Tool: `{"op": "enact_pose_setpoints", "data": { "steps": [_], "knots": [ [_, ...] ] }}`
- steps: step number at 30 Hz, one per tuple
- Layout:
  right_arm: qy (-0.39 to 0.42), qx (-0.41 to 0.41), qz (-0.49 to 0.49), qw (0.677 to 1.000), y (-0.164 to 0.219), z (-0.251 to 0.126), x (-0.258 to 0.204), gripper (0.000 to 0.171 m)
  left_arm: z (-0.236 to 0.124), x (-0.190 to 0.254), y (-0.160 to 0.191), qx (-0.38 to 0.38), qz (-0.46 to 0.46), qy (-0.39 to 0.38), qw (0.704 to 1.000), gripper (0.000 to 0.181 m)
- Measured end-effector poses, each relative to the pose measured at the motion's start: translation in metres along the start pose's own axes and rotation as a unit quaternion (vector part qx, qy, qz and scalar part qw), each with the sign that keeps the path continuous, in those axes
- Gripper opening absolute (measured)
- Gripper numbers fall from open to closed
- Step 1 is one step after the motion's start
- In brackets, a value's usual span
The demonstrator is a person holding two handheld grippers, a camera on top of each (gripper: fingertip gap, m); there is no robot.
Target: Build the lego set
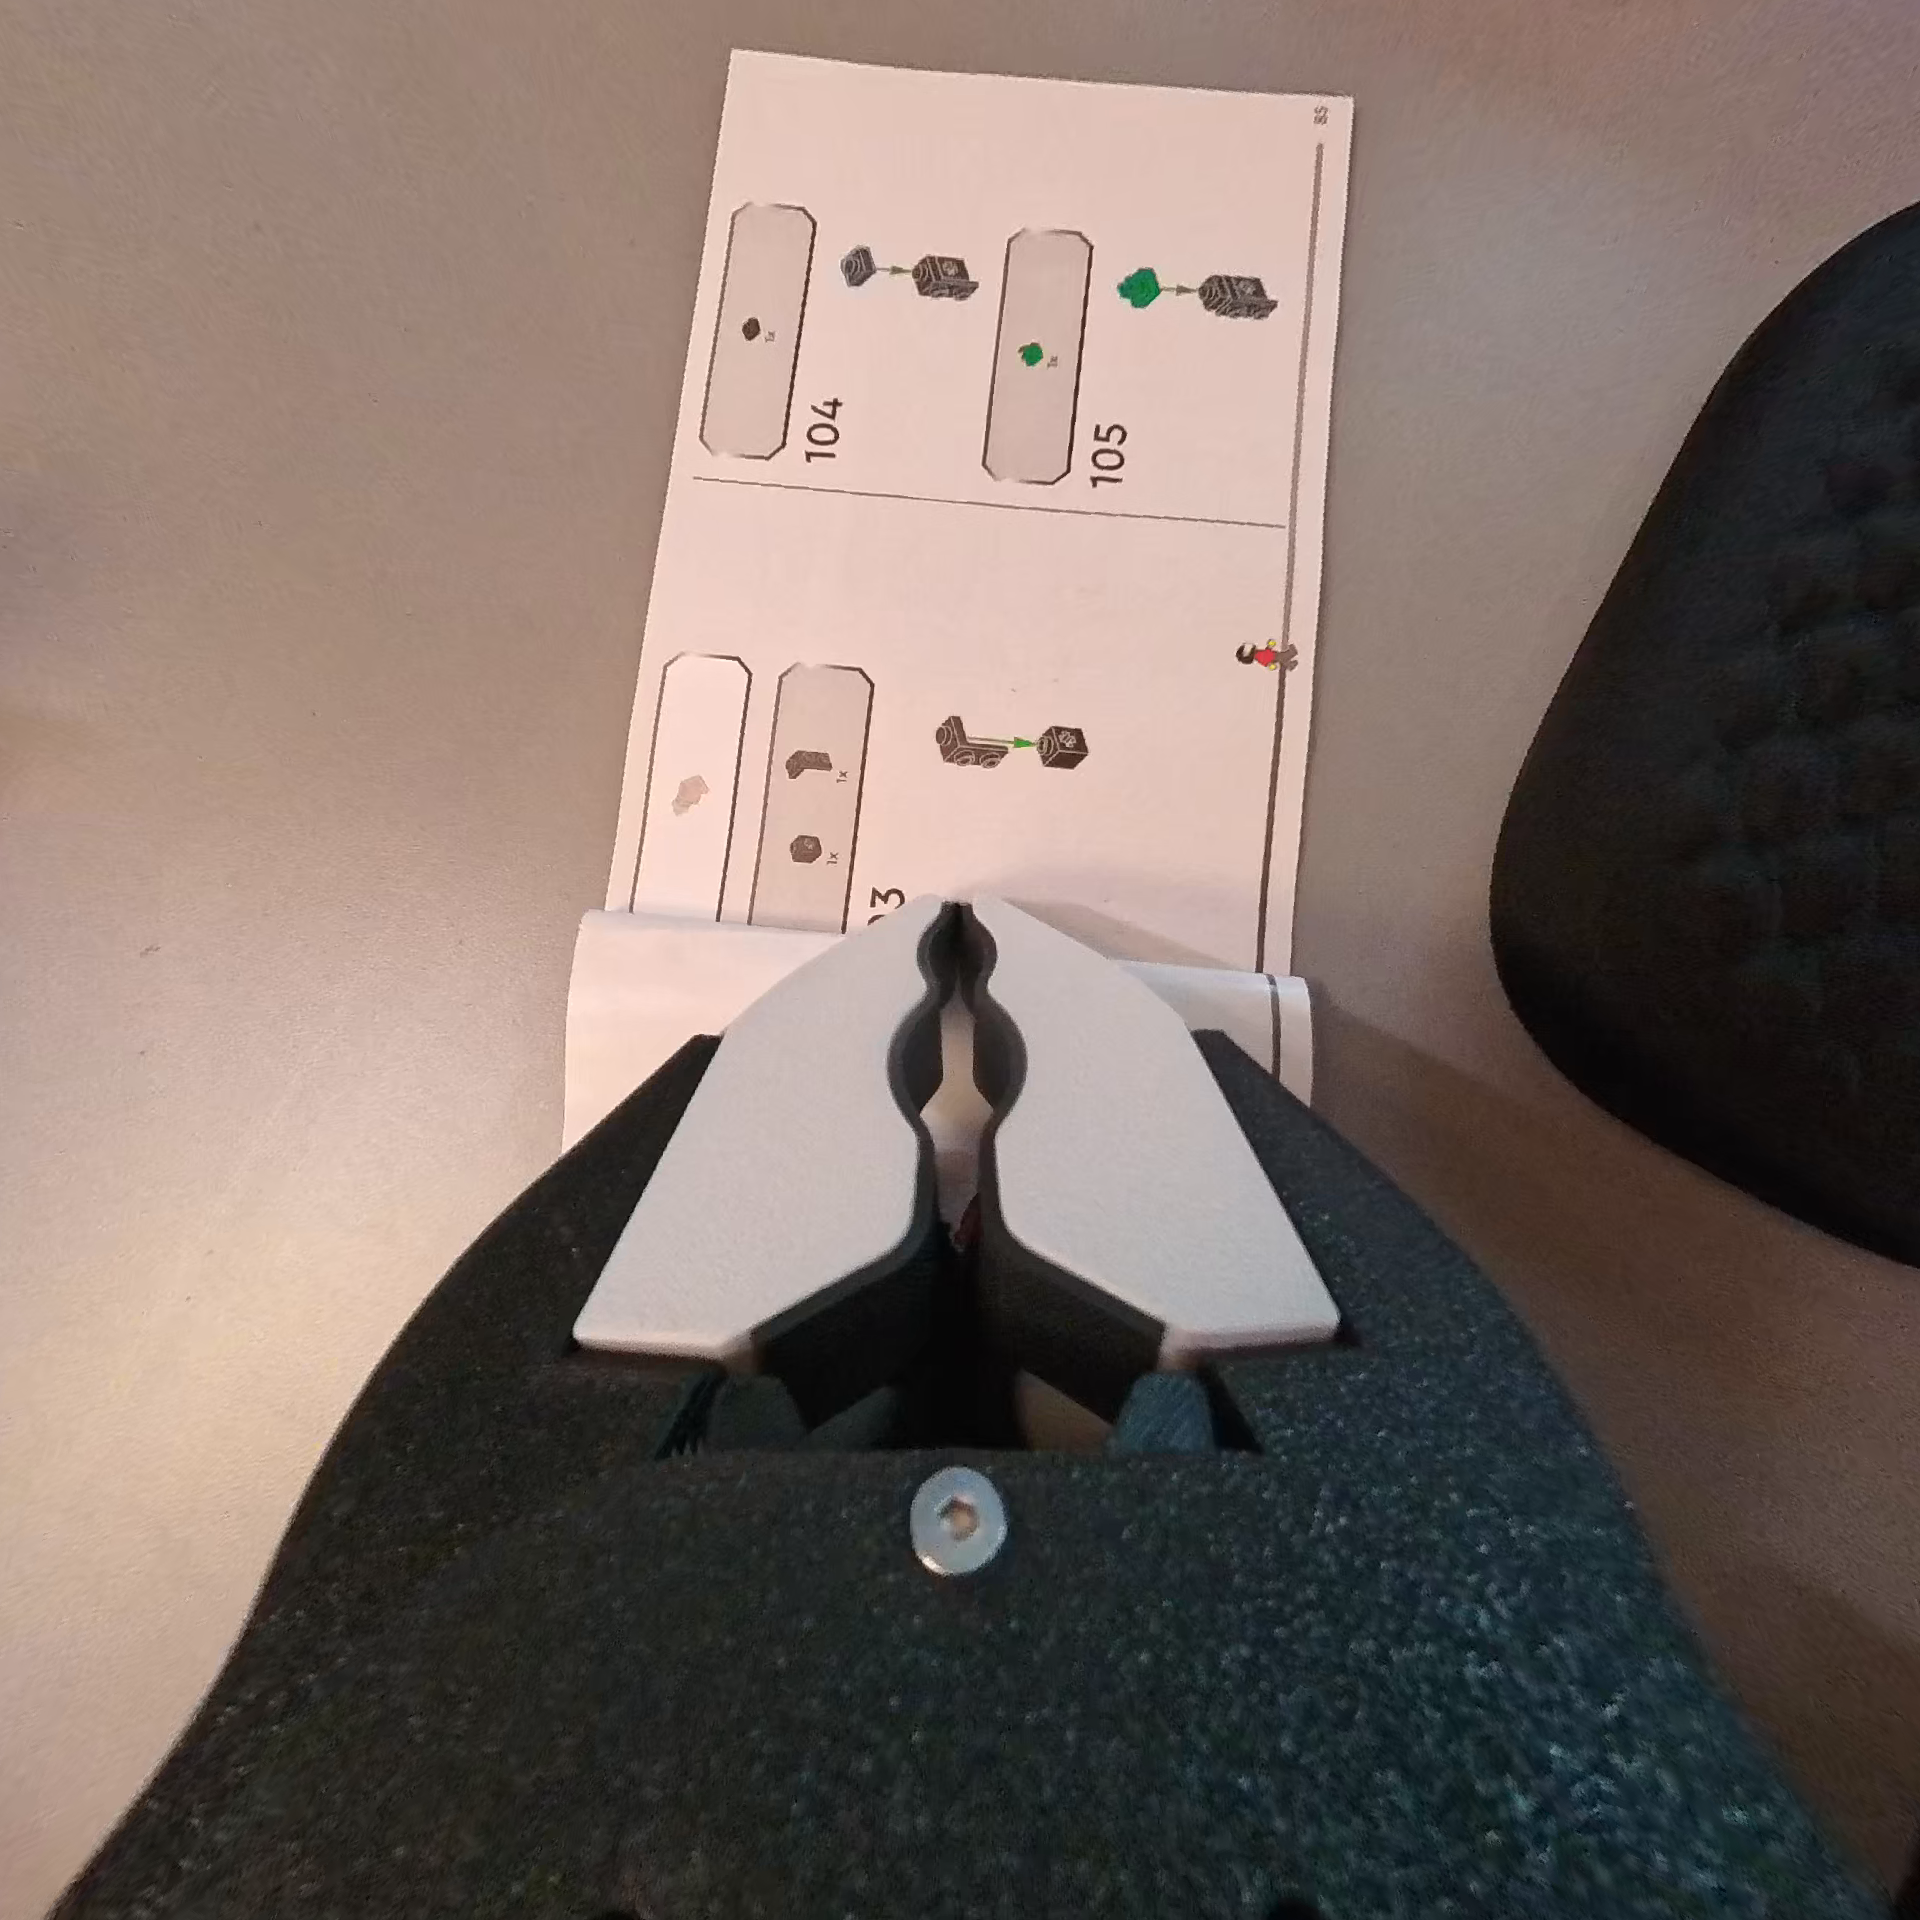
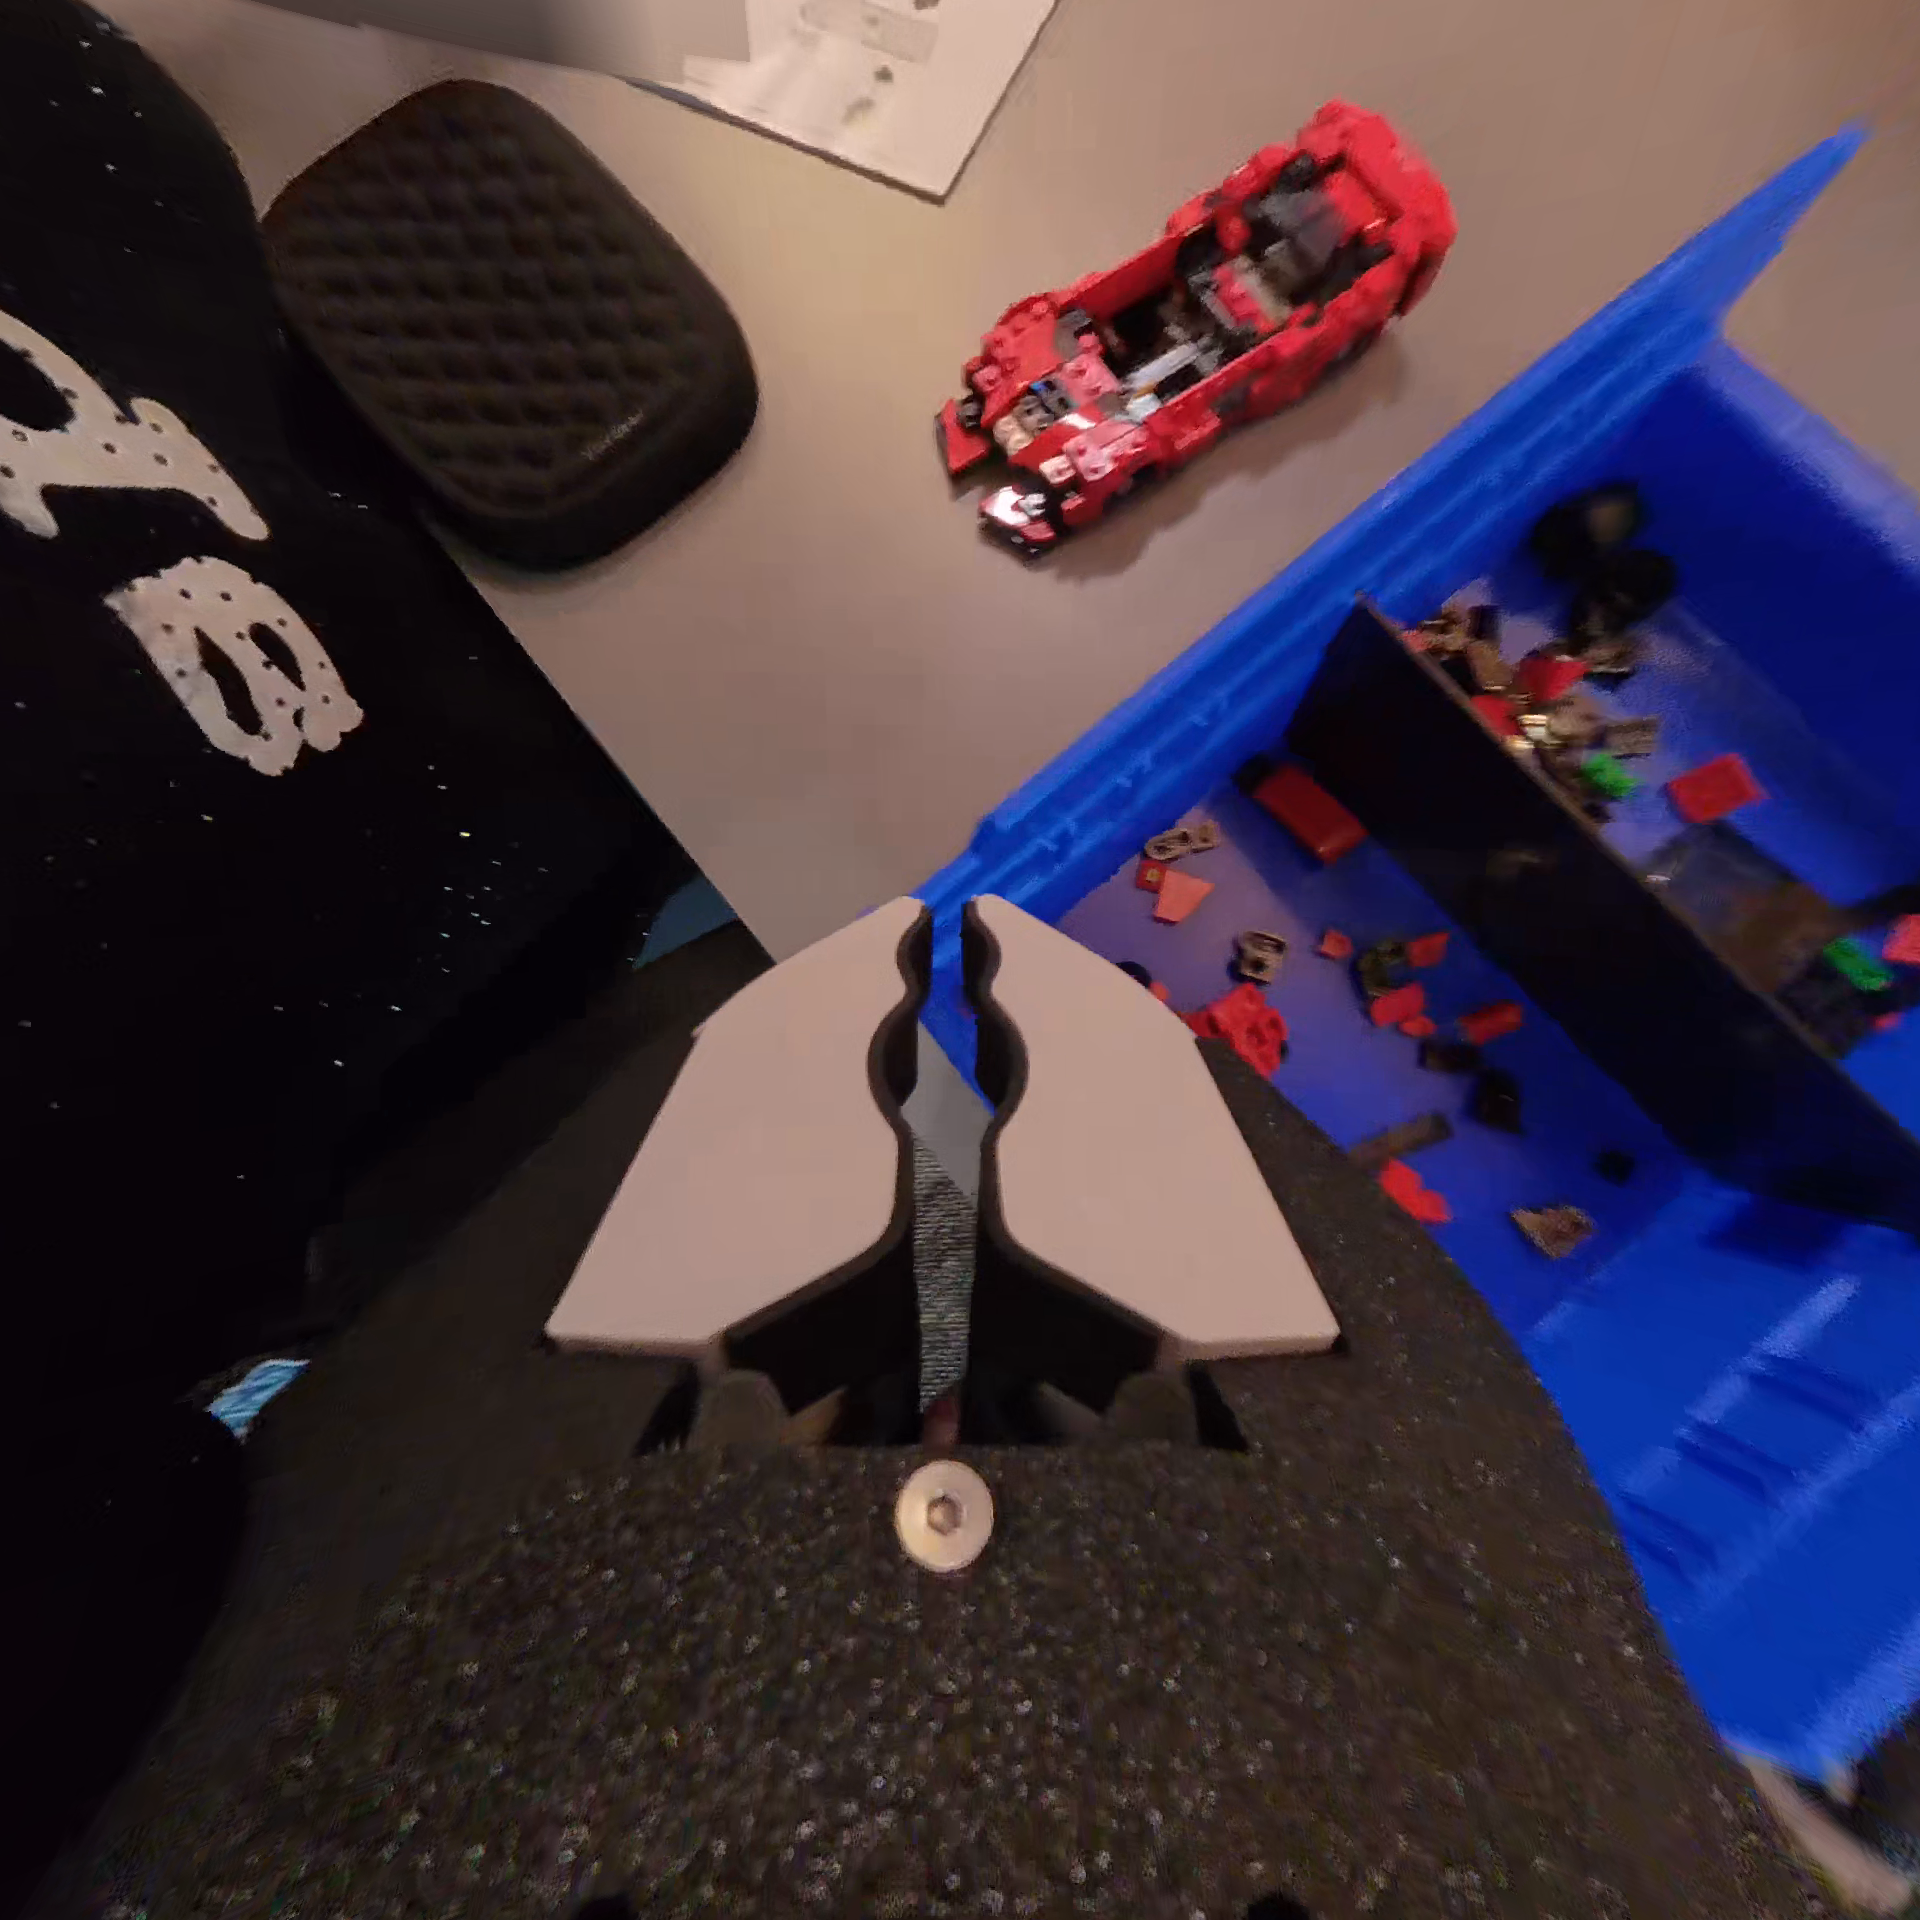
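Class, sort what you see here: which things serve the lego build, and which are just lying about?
For the build:
red car
blue bin of loose pieces
instruction booklet
left gripper
right gripper

Lying about:
black padded case

I see printed step numbers on the white paper instruction booklet [image 1: 987, 582], and pale lettering on black fabric [image 2: 208, 644].
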State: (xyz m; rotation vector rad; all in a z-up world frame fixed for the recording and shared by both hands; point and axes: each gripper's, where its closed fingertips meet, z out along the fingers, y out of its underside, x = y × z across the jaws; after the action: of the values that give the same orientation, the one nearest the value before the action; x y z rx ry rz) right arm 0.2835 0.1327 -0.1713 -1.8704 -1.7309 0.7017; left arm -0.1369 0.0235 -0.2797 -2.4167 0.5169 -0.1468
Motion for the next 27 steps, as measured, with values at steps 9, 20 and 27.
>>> {"op": "enact_pose_setpoints", "data": {
  "steps": [9, 20, 27],
  "knots": [
    [0.047, -0.069, -0.099, 0.992, 0.014, -0.019, 0.066, 0.022, 0.0, 0.0, 0.0, 0.003, -0.012, 0.007, 1.0, 0.0],
    [-0.188, -0.234, -0.164, 0.94, 0.078, 0.033, 0.067, 0.013, 0.001, 0.0, 0.0, -0.01, -0.05, 0.02, 0.998, 0.0],
    [-0.258, -0.269, -0.17, 0.912, 0.093, 0.035, 0.053, 0.0, 0.001, 0.0, 0.0, -0.014, -0.061, 0.026, 0.998, 0.0]
  ]
}}
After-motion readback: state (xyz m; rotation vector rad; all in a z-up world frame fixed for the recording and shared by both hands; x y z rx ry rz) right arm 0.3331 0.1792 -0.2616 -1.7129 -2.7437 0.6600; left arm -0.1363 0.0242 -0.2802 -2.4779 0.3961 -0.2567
